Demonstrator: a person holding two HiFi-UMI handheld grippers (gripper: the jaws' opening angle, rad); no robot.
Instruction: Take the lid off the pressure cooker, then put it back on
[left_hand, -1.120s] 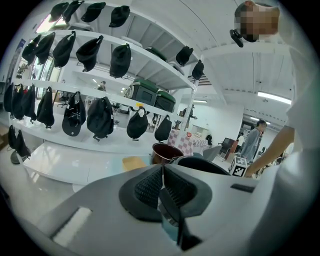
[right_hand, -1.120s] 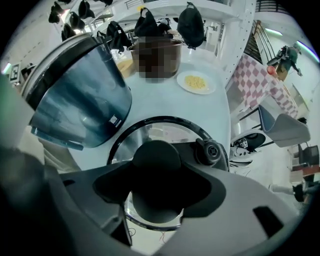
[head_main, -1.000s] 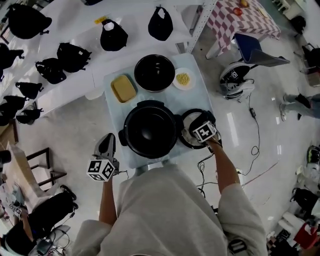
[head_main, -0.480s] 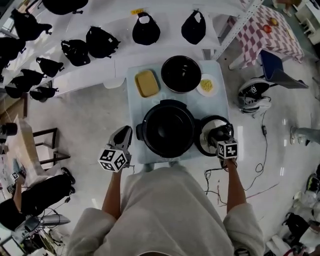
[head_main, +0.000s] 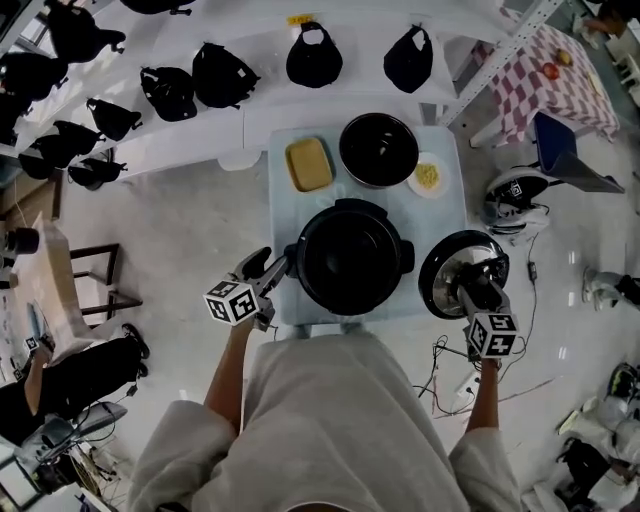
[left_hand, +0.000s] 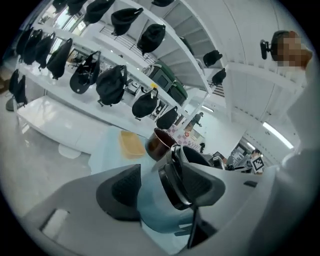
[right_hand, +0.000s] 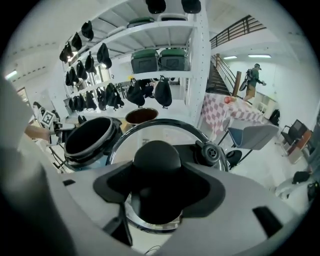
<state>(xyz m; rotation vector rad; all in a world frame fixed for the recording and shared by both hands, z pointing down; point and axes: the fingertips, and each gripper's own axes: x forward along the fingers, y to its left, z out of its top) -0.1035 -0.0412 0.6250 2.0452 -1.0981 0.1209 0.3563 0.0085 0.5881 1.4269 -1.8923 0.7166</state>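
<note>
**While the lid hangs clear of the pot, refitting comes next**

Since the right gripper has its fingers clamped on the knob, the lid hangs beneath them. It seems to be lifted off the table. The pot stands open, ahead and to the left of those fingers.

The left gripper has just been opening its jaws. They now stand apart with the pot's handle between them, close to the right finger but not squeezed.

By my reading, the removal is done and the return is about to start. The right fingers must carry the lid left until it sits level over the pot's mouth, then lower it squarely and probably twist it to seat. The left fingers would likely need to close on the handle to steady the pot.
</note>
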